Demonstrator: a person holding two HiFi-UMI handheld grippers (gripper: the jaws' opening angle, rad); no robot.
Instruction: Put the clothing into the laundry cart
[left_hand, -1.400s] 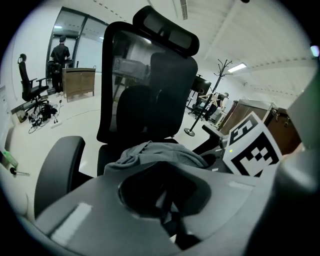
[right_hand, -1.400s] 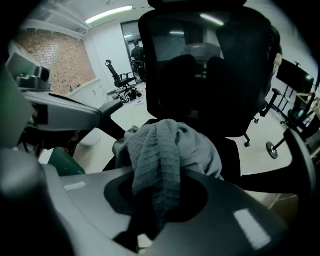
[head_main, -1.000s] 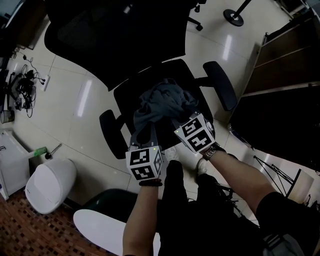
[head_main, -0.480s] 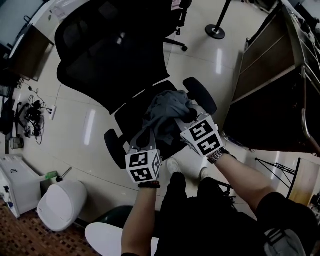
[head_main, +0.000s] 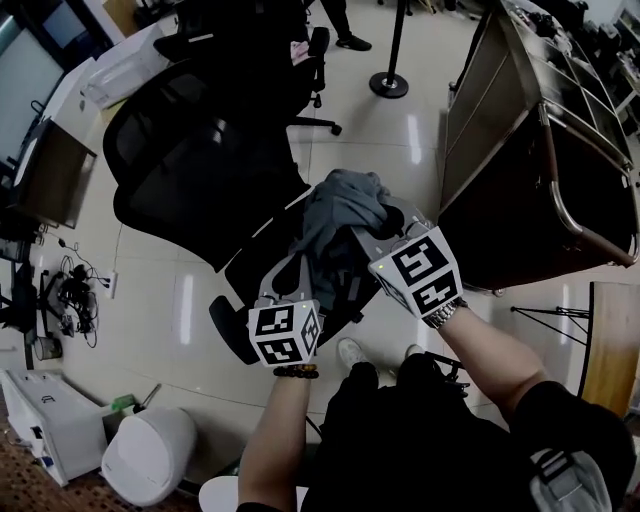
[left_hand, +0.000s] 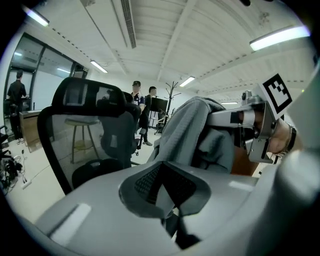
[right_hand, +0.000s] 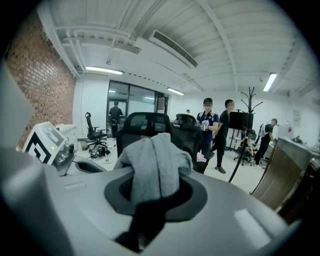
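A grey garment (head_main: 340, 215) hangs bunched between both grippers, above the seat of a black office chair (head_main: 200, 170). My left gripper (head_main: 298, 268) is shut on its lower left fold; in the left gripper view the cloth (left_hand: 187, 132) rises out of the closed jaws (left_hand: 167, 192). My right gripper (head_main: 365, 240) is shut on the garment's right side, and the fabric (right_hand: 152, 165) stands up between its jaws (right_hand: 150, 202). The laundry cart (head_main: 560, 190), dark with a metal rim, stands directly to the right of the grippers.
The chair's armrest (head_main: 230, 325) and seat lie under the garment. A stanchion base (head_main: 388, 84) stands on the floor beyond, a white bin (head_main: 150, 455) and cables (head_main: 70, 295) lower left. People (right_hand: 215, 127) stand across the room near a coat rack (right_hand: 248, 117).
Both grippers have lifted the garment up off the chair seat. The view has swung so the cart now fills the right side, close to the right gripper.
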